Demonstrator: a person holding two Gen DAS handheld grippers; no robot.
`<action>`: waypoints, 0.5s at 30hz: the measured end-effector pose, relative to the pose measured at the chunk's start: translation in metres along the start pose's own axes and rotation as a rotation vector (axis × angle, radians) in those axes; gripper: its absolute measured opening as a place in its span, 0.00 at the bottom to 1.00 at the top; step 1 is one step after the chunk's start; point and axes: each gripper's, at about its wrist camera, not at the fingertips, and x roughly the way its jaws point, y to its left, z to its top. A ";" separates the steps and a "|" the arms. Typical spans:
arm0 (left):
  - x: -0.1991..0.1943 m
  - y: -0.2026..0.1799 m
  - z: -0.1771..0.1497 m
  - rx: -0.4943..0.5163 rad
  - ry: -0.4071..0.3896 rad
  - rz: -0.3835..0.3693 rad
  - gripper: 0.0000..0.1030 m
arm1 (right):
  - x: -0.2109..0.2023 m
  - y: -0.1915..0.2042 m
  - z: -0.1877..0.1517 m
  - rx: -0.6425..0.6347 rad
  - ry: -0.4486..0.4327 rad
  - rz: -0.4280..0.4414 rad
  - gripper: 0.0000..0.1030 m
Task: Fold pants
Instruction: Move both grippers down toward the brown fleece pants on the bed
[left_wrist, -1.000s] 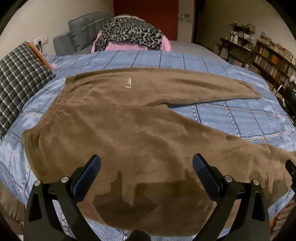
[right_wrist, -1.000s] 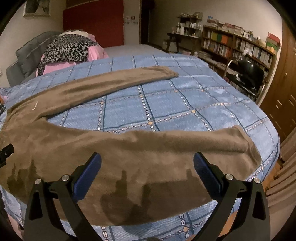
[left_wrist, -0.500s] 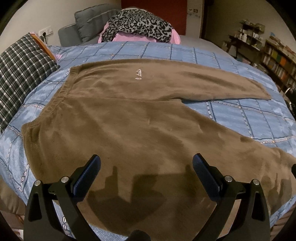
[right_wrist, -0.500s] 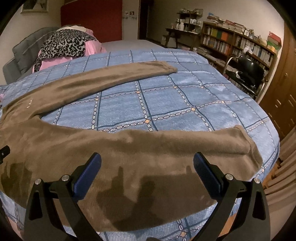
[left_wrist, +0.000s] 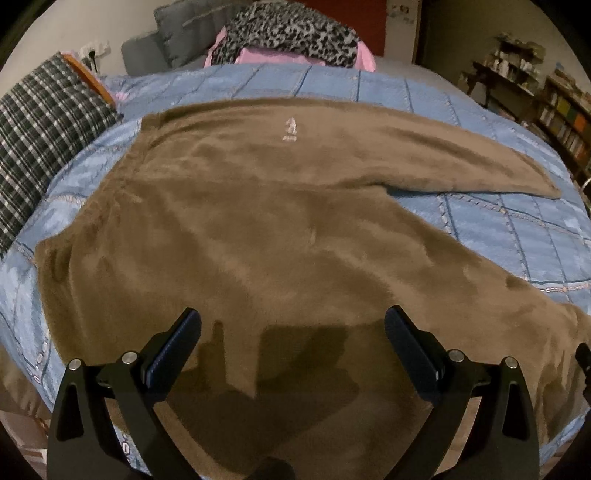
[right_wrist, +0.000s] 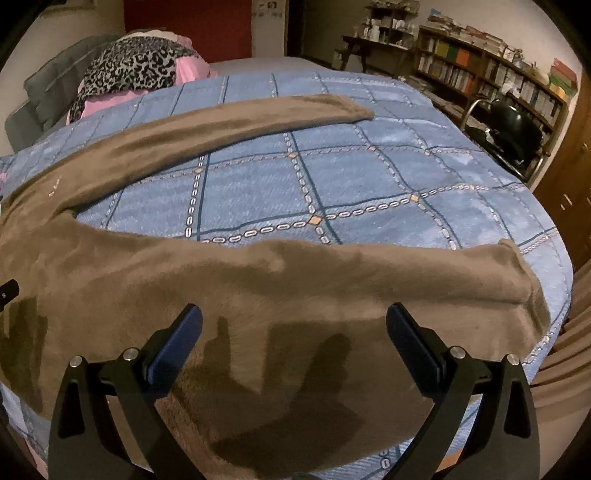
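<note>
While both pairs of tongs hang released and empty above the near edge of the bed, we enter the holdings as follows: left tongs, jaws spread wide, nothing between them; right tongs, jaws likewise spread, nothing between them. Item one, brown fleece pants, lies flat and unfolded on the blue quilt; its seat and waistband sit ahead and to the left of the left tongs, the near leg runs directly beneath and ahead of the right tongs, and the far leg stretches well beyond them, the two legs splayed apart with quilt showing between. Risks, as we judge them: the fleece looks thick and limp, so a pinch may take only the top layer and leave the under layer behind; the near leg's cuff and lower edge sit at the bed's edge, so a loose hold could let it slide off; lifting with the two tongs unevenly would likely twist the leg and lay it skewed over the far one. Containers: we find none in use. A bookshelf well beyond and right of the right tongs holds books; a heap of clothing, leopard print over pink, rests far ahead at the bed's head; a plaid pillow lies far left of the left tongs.
</note>
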 end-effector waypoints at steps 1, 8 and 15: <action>0.002 0.001 0.000 -0.002 0.004 -0.002 0.95 | 0.001 0.001 0.000 -0.002 0.003 0.000 0.97; 0.005 0.006 0.004 0.002 -0.006 0.009 0.95 | 0.004 0.006 0.007 -0.024 -0.010 0.007 0.97; 0.008 0.012 0.035 0.008 -0.043 0.024 0.95 | 0.008 -0.002 0.034 -0.035 -0.044 -0.013 0.97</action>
